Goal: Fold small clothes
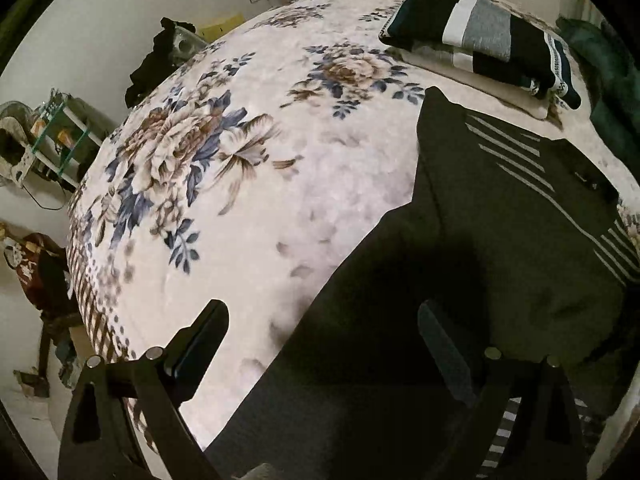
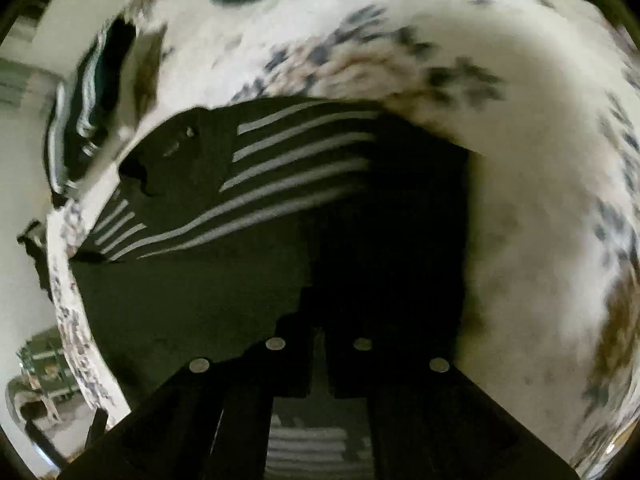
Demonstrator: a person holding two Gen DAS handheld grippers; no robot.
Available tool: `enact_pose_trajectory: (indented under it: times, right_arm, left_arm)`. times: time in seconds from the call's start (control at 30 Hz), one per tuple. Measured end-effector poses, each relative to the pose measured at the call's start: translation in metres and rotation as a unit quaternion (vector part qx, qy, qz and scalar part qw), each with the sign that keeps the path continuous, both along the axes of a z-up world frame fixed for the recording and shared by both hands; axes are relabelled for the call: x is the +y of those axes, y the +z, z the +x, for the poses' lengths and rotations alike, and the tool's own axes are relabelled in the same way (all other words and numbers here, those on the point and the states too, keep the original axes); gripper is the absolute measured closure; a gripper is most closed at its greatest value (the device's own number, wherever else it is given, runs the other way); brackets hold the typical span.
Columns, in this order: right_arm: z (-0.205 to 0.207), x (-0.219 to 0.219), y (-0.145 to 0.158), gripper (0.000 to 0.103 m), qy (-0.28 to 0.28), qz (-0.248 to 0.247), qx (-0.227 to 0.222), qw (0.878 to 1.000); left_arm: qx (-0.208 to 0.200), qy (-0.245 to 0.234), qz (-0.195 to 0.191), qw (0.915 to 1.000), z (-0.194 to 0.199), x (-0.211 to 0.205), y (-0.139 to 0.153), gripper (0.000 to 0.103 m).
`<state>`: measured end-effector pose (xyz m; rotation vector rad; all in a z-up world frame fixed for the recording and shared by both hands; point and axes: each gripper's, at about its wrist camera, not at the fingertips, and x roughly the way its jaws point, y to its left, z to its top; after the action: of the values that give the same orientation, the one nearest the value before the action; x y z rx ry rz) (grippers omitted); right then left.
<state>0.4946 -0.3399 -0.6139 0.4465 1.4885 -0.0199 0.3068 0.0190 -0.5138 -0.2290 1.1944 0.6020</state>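
A dark garment with thin grey stripes lies spread on the flowered bed cover. My left gripper is open and empty just above the garment's left edge, one finger over the bed cover, the other over the cloth. In the blurred right wrist view the same garment fills the middle. My right gripper is shut on a fold of the dark garment, its fingers close together with cloth between them.
A stack of folded clothes, dark with white and grey bands, sits at the far right of the bed. A dark green cloth lies beyond it. A shelf and a chair with dark clothes stand left of the bed.
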Motion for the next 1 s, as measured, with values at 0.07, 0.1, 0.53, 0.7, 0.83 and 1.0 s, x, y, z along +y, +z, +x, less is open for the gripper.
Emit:
enact_pose_trajectory:
  times: [0.07, 0.1, 0.53, 0.7, 0.83, 1.0]
  right_arm:
    - [-0.026, -0.013, 0.000, 0.098, -0.002, 0.001, 0.013, 1.000]
    - [-0.040, -0.020, -0.006, 0.098, 0.004, 0.011, 0.037, 0.999]
    - [0.027, 0.036, 0.015, 0.049, 0.084, 0.079, -0.024, 0.993]
    - [0.084, 0.171, -0.004, 0.048, 0.258, 0.086, -0.025, 0.962]
    - [0.117, 0.256, -0.049, 0.043, 0.336, 0.083, 0.011, 0.938]
    - [0.129, 0.291, -0.075, 0.092, 0.343, 0.073, 0.035, 0.936]
  left_arm:
    - [0.004, 0.001, -0.011, 0.9999, -0.005, 0.004, -0.005, 0.006]
    - [0.006, -0.001, -0.013, 0.9999, -0.007, 0.005, -0.009, 0.006]
    - [-0.006, -0.007, -0.001, 1.0000, -0.014, 0.029, -0.012, 0.006]
    - [-0.015, 0.015, -0.024, 0.9995, 0.001, 0.053, -0.025, 0.006]
    - [-0.020, 0.027, -0.046, 0.9984, 0.021, 0.068, -0.045, 0.006]
    - [-0.023, 0.023, -0.062, 0.9975, 0.038, 0.079, -0.059, 0.006]
